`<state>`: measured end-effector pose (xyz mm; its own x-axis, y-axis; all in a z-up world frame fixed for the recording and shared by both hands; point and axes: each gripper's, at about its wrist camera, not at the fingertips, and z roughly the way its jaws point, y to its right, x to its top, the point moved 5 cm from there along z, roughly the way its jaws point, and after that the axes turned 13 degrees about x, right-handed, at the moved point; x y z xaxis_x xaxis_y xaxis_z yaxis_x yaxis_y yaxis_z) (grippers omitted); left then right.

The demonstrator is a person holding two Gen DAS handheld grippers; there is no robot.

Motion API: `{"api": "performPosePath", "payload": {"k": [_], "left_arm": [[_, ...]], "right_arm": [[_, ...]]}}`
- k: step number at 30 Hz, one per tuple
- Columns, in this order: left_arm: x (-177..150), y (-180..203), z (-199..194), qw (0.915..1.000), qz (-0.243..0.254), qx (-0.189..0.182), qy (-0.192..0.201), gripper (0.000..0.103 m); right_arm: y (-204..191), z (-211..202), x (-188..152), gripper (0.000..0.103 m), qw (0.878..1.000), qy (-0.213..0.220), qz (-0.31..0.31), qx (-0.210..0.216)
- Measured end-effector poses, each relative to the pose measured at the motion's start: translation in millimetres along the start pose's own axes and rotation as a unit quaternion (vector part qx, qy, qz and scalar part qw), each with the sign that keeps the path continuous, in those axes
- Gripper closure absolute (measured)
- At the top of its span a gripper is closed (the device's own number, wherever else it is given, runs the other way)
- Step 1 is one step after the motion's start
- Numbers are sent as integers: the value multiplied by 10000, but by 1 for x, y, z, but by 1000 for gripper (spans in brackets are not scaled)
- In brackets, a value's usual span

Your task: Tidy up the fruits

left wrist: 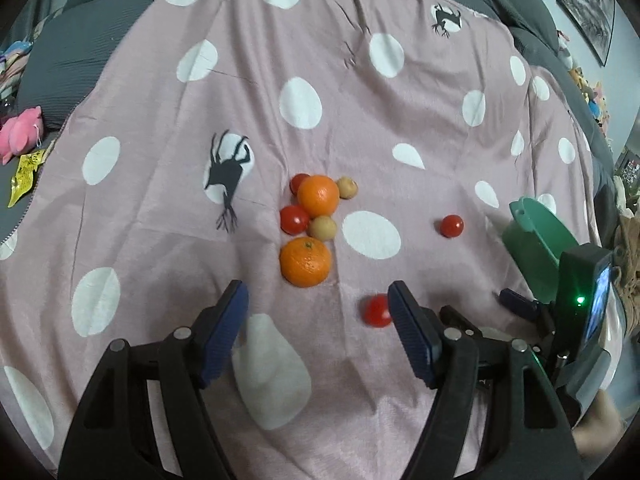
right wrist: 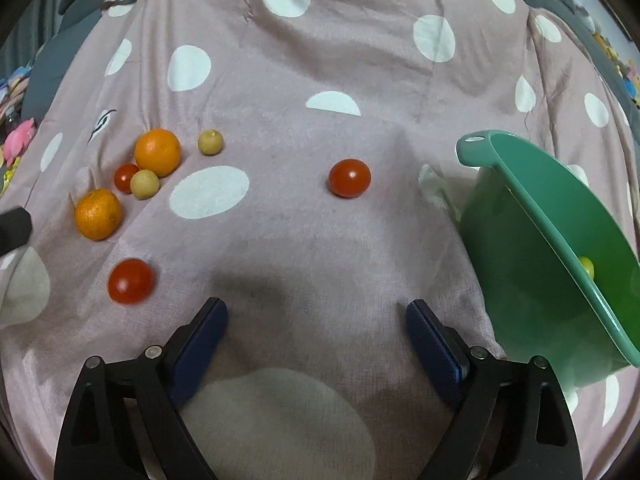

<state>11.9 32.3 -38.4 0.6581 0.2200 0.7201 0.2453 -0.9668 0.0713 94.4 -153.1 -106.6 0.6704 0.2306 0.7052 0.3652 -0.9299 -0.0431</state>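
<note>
Inside the green bowl (right wrist: 520, 248) at three o'clock lay one yellowish fruit (right wrist: 587, 266) (others hidden?); both hand-held grippers (left wrist: 318, 304) (right wrist: 316, 326) gaped wide, empty; eight fruits remained on the blanket (right wrist: 320, 60).

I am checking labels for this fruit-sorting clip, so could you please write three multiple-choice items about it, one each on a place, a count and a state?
1. Where does the tilted green plastic bowl sit relative to the fruit cluster in the right wrist view?
A. To its right
B. To its left
C. Beneath it

2. How many round orange citrus fruits lie on the pink polka-dot cloth?
A. One
B. Two
C. Four

3. What state is the right gripper in?
A. Shut on a tomato
B. Shut on nothing
C. Open

Answers:
1 A: the bowl fills the right edge, the cluster lies far left.
2 B: one orange sits farther back, another nearer.
3 C: its blue pads stand wide apart with only cloth between them.
</note>
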Motion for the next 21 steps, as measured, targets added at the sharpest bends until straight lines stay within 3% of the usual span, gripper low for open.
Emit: {"api": "performPosePath", "payload": {"k": [8, 13, 21], "left_arm": [[2, -11, -9, 9994, -217, -282, 27, 30], [2, -13, -21, 9993, -92, -252, 276, 30], [-6, -24, -22, 9984, -283, -489, 2, 30]], "right_arm": [[-1, 1, 1, 13, 10000, 2, 7, -7], [-1, 0, 1, 12, 10000, 4, 11, -7], [-2, 2, 1, 11, 10000, 5, 4, 3]]}}
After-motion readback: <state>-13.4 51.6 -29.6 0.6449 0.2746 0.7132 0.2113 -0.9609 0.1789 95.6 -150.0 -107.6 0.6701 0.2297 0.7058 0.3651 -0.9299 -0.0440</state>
